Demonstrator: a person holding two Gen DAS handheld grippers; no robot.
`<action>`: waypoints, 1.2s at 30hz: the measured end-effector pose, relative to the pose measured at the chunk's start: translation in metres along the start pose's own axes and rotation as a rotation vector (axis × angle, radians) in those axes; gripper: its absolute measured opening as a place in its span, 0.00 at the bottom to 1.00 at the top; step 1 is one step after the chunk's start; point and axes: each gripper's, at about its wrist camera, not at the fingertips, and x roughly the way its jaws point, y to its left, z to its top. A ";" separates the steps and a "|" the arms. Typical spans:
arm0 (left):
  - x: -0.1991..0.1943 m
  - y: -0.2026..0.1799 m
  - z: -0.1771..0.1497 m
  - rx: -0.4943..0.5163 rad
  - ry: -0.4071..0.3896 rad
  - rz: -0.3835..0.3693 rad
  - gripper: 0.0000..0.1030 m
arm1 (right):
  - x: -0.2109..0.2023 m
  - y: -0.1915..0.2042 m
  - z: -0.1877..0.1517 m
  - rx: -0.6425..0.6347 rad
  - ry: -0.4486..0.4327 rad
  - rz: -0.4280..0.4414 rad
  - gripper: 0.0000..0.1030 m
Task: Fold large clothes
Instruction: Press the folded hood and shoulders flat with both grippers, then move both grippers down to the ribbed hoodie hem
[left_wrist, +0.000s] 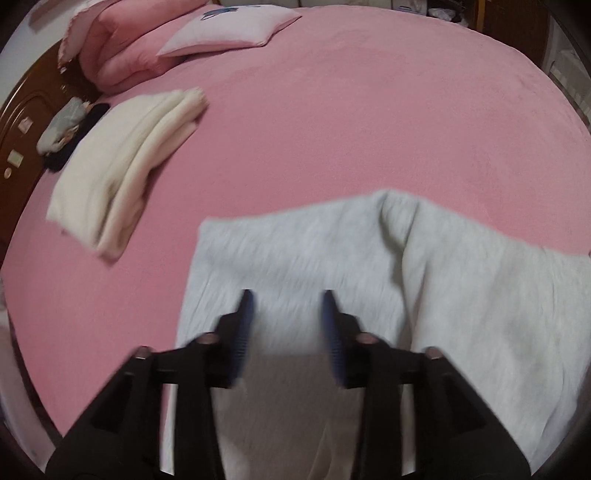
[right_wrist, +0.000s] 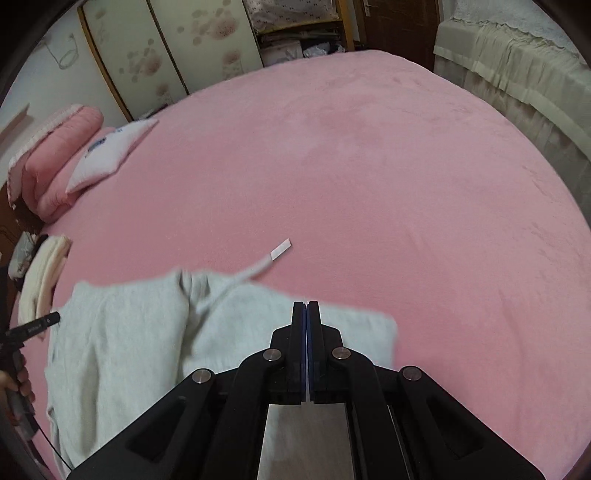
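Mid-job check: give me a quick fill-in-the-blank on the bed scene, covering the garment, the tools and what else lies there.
1. The grey garment lies on a bed cover coloured ____.
2. The left tool has its jaws ____.
3. The right tool has its jaws ____.
4. The folded cloth near the headboard is coloured ____.

Missing words: pink; open; shut; cream

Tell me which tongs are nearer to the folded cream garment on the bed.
Left. The left tongs hang open over the grey garment's end nearest the folded cream garment. The right tongs, shut, sit over the grey garment's opposite end, farther away.
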 end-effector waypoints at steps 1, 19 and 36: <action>-0.006 0.005 -0.009 -0.013 0.003 -0.003 0.59 | -0.006 -0.001 -0.012 -0.001 0.030 -0.016 0.00; -0.186 0.035 -0.236 0.233 0.039 -0.175 0.62 | -0.167 0.142 -0.264 0.065 0.121 -0.023 0.69; -0.260 0.114 -0.338 0.272 0.102 -0.271 0.67 | -0.327 0.248 -0.378 -0.008 0.071 -0.040 0.85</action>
